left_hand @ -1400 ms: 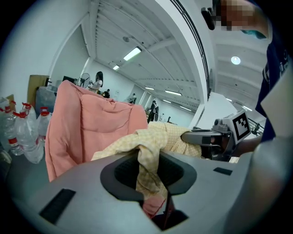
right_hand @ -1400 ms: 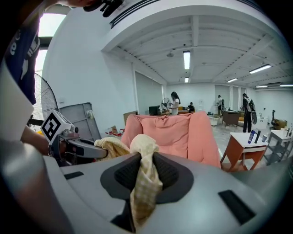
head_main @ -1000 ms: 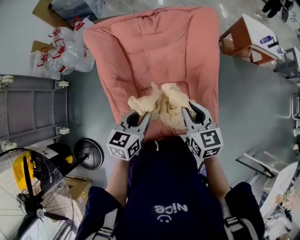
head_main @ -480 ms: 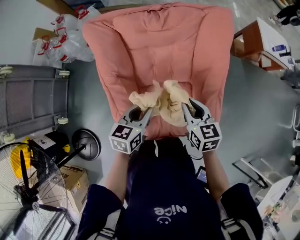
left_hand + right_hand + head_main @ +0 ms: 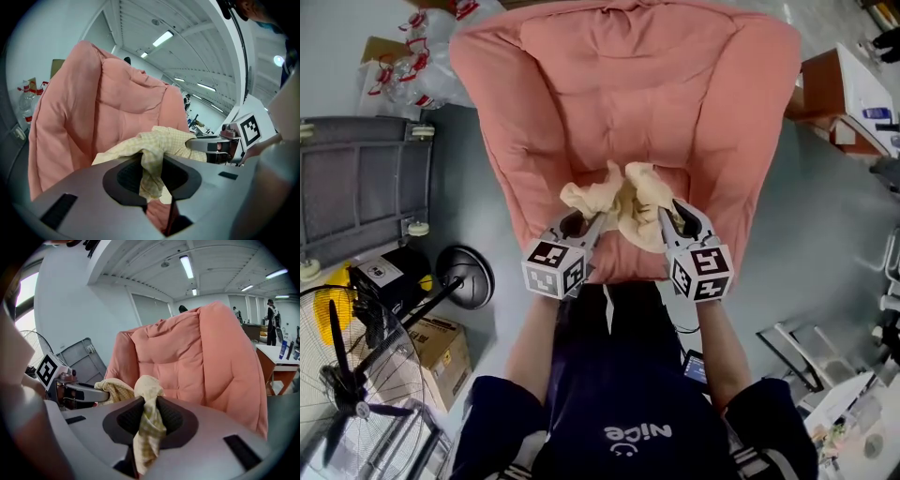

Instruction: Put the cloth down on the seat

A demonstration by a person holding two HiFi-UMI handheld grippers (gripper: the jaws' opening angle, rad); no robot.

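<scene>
A pale yellow checked cloth (image 5: 623, 199) hangs bunched between my two grippers, just above the front of the pink padded chair's seat (image 5: 609, 258). My left gripper (image 5: 592, 223) is shut on the cloth's left end (image 5: 151, 161). My right gripper (image 5: 667, 217) is shut on its right end (image 5: 147, 425). The two grippers stand close together, side by side, in front of the person's body. The chair's tall backrest (image 5: 623, 89) rises behind the cloth. In each gripper view the other gripper shows to the side, holding its own corner.
A grey cart (image 5: 356, 187) stands left of the chair, with a floor fan (image 5: 347, 375) and its round base (image 5: 464, 278) nearer me. Bagged plastic bottles (image 5: 427, 37) lie at the back left. A wooden side table (image 5: 844, 94) sits to the right.
The head view has shifted closer to the chair, which now fills more of the frame. Both grippers keep the same hold on the cloth, still close together over the seat front.
</scene>
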